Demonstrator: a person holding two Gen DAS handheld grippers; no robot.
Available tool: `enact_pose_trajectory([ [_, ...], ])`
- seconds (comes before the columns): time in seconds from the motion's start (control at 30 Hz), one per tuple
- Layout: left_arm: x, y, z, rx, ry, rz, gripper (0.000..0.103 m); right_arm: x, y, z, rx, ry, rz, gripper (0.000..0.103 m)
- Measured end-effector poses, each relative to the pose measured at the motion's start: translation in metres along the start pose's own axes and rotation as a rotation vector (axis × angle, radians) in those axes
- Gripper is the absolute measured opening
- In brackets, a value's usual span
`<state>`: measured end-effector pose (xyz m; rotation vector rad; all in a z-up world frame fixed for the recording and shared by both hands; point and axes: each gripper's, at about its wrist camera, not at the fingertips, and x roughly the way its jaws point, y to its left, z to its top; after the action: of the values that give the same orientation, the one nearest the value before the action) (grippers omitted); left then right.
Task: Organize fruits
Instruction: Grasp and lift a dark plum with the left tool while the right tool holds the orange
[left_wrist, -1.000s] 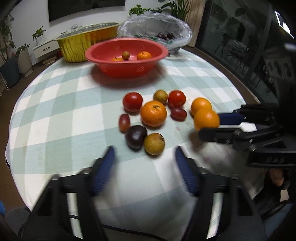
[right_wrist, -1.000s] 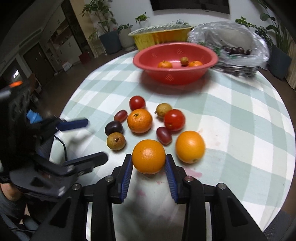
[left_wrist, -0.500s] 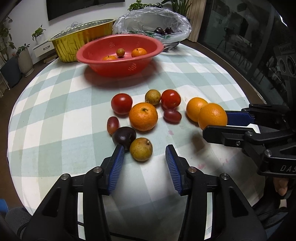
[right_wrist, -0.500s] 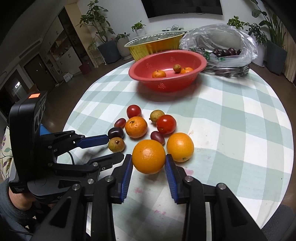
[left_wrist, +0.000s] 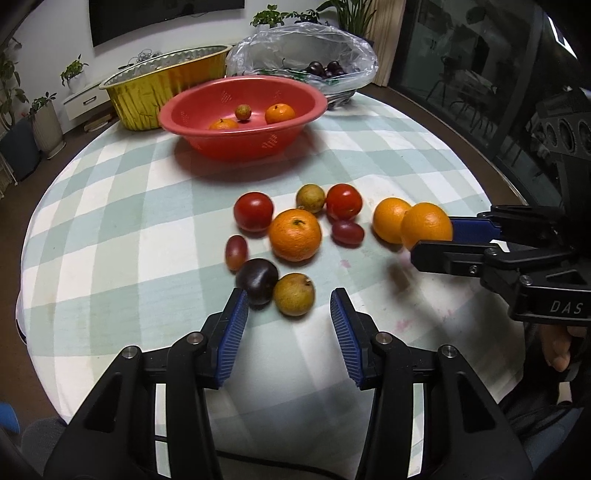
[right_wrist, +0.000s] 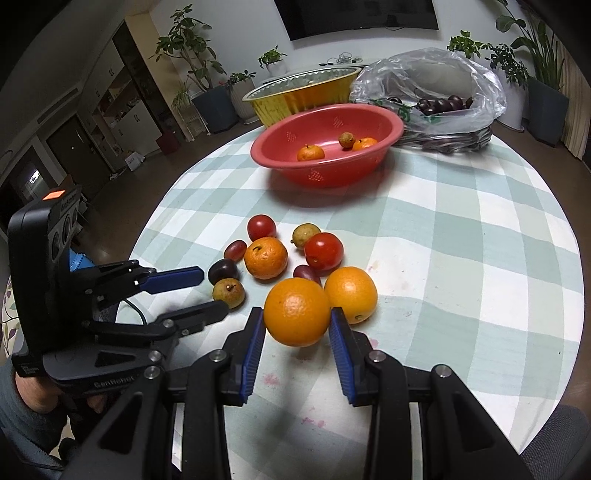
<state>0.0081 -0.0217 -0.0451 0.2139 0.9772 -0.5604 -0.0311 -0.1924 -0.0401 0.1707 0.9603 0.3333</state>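
My right gripper (right_wrist: 297, 314) is shut on a large orange (right_wrist: 297, 312), held a little above the checked cloth; from the left wrist view that orange (left_wrist: 424, 225) and right gripper (left_wrist: 434, 240) show at the right. A second orange (right_wrist: 352, 291) lies just behind it. My left gripper (left_wrist: 290, 310) is open, its blue pads (left_wrist: 236, 321) either side of a brownish-green fruit (left_wrist: 294, 294) without touching it. A dark plum (left_wrist: 256, 275) lies against that fruit. A mandarin (left_wrist: 294, 234), two tomatoes (left_wrist: 253, 211) and small fruits lie beyond. The red bowl (left_wrist: 240, 146) holds three small fruits.
Behind the bowl stand a gold foil pan (left_wrist: 166, 85) and a clear plastic bag of dark fruit (left_wrist: 325, 66). The round table's edge (left_wrist: 495, 173) curves close on the right. A hand (right_wrist: 33, 391) holds the left gripper. Potted plants line the far wall.
The left gripper's jaws narrowed and came closer around the brownish-green fruit. The right gripper kept its grip on the orange and barely shifted.
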Motion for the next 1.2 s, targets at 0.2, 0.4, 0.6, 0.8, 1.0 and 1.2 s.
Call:
enact_pose_trajectory([
  [0.2, -0.012, 0.012, 0.011, 0.177, -0.012, -0.011, 0.045, -0.001, 0.001, 0.000, -0.007, 0.002, -0.001, 0.038],
  [0.4, -0.014, 0.020, 0.023, 0.576, 0.003, -0.091, 0.045, 0.001, 0.003, 0.000, -0.006, 0.005, -0.002, 0.038],
  [0.6, 0.006, 0.020, 0.021, 0.768, 0.097, -0.099, 0.045, 0.003, 0.003, 0.000, -0.006, 0.010, -0.004, 0.038],
  [0.8, 0.007, 0.018, 0.023, 0.857, 0.098, -0.179, 0.045, 0.006, -0.003, -0.001, 0.005, 0.020, -0.012, 0.038],
  [1.0, 0.013, 0.004, 0.016, 1.042, 0.118, -0.180, 0.045, 0.010, -0.004, -0.002, 0.009, 0.033, -0.009, 0.038],
  [1.2, 0.025, -0.002, 0.010, 1.155, 0.156, -0.173, 0.045, 0.013, -0.008, -0.002, 0.019, 0.041, -0.012, 0.038],
])
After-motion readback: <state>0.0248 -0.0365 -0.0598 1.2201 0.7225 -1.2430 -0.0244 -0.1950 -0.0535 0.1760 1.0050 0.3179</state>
